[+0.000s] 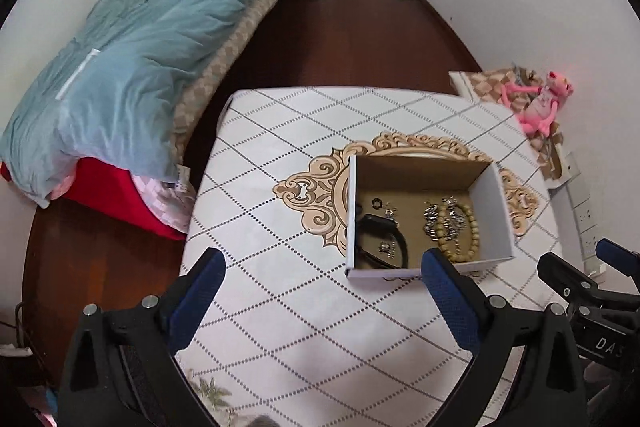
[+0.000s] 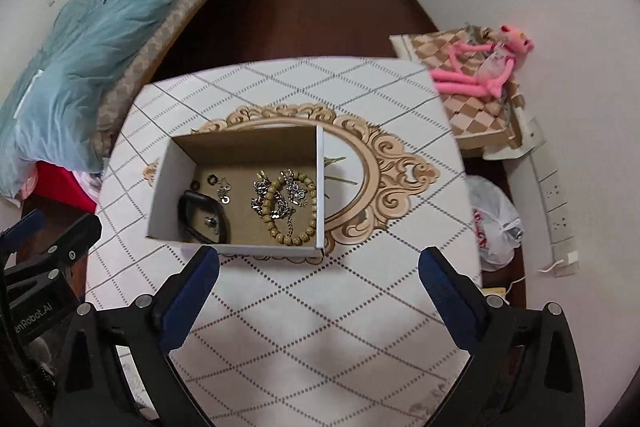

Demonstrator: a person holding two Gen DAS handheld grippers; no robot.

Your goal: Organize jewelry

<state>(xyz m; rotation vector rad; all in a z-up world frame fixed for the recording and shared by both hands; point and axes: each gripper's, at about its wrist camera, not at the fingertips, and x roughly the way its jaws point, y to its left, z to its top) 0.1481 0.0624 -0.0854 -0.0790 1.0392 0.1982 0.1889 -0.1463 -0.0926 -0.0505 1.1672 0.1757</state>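
Note:
A white cardboard box (image 1: 502, 211) (image 2: 164, 183) stands open on the table. Inside lie a wooden bead bracelet (image 1: 466, 237) (image 2: 306, 211), a silver chain (image 1: 432, 223) (image 2: 266, 203), a black band (image 1: 384, 239) (image 2: 204, 215) and small rings and earrings (image 2: 222, 191). My left gripper (image 1: 324, 267) is open and empty, above the table in front of the box. My right gripper (image 2: 318, 265) is open and empty, just in front of the box's near wall. Each gripper shows at the edge of the other's view.
The table (image 1: 288, 307) (image 2: 320, 327) has a white diamond-pattern cloth with a gold ornament. A bed with a blue quilt (image 1: 120, 67) lies left. A pink plush toy (image 2: 476, 67) sits on a checkered box at right. A plastic bag (image 2: 496, 223) lies on the floor.

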